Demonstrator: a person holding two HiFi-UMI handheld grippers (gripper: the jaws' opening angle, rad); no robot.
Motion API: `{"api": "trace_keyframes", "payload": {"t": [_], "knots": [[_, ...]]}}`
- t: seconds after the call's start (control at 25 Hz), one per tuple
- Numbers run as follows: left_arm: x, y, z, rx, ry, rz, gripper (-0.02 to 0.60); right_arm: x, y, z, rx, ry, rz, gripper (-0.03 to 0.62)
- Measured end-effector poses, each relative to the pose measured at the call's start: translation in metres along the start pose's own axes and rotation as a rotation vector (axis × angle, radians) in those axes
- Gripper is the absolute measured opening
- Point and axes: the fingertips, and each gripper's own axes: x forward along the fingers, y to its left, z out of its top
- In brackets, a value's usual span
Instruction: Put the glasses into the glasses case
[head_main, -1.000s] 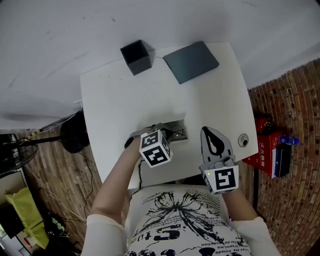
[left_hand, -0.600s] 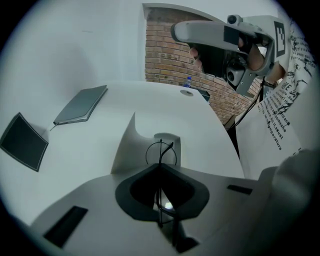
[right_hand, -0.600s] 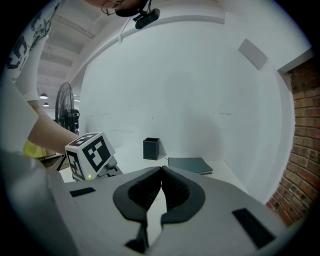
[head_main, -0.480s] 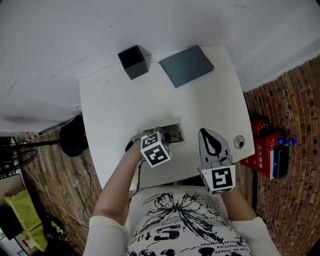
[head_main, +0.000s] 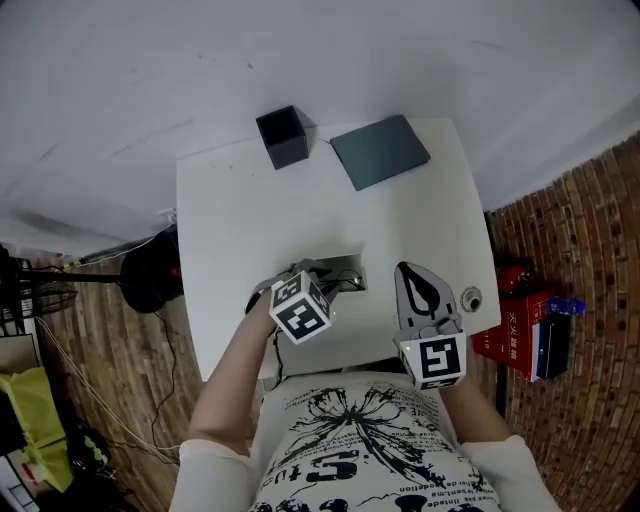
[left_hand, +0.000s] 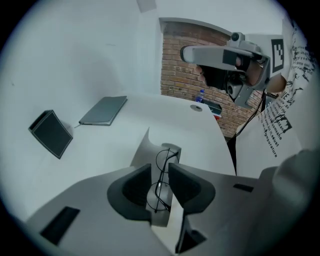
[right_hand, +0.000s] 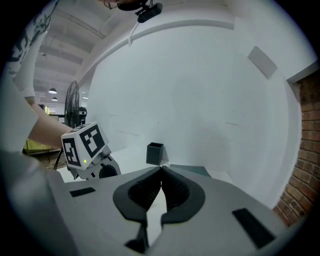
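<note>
Glasses (left_hand: 162, 179), thin wire, light and easily bent, sit in the open glasses case (left_hand: 143, 146), perhaps not fully flat. Above the case the left gripper (left_hand: 159, 166) has just spread its jaws, pads off the frame. Beside the case the right gripper (right_hand: 160, 172) is closed and empty. Best hold: the bridge, never the lenses.

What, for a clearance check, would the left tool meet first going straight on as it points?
Probably the glasses, lying in the open glasses case ahead. The left tool has just been opening its jaws; the glasses show between them, ungripped.
</note>
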Motion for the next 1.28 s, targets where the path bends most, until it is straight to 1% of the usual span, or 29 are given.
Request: {"api": "trace_keyframes", "payload": {"t": [0.2, 0.28, 0.48, 0.64, 0.88, 1.08, 1.2, 1.28], "knots": [[-0.040, 0.004, 0.014, -0.056, -0.094, 0.091, 0.117, -0.005, 0.006, 0.016, -0.029, -0.035, 0.027, 0.014], [-0.059, 0.007, 0.021, -0.076, -0.141, 0.142, 0.103, -0.006, 0.007, 0.020, -0.037, -0.045, 0.033, 0.014], [-0.116, 0.019, 0.038, -0.149, -0.319, 0.288, 0.057, -0.004, 0.015, 0.040, -0.059, -0.092, 0.064, 0.014], [-0.158, 0.017, 0.045, -0.209, -0.468, 0.388, 0.022, -0.007, 0.020, 0.052, -0.068, -0.124, 0.082, 0.014], [-0.220, 0.012, 0.040, -0.241, -0.635, 0.547, 0.014, -0.010, 0.036, 0.067, -0.089, -0.158, 0.129, 0.014], [-0.259, 0.010, 0.023, -0.285, -0.720, 0.672, 0.014, -0.010, 0.052, 0.076, -0.100, -0.188, 0.183, 0.014], [-0.278, 0.008, 0.017, -0.316, -0.778, 0.712, 0.014, -0.011, 0.056, 0.078, -0.094, -0.198, 0.191, 0.014], [-0.287, 0.007, 0.014, -0.310, -0.809, 0.736, 0.014, -0.010, 0.056, 0.079, -0.087, -0.199, 0.186, 0.014]]}}
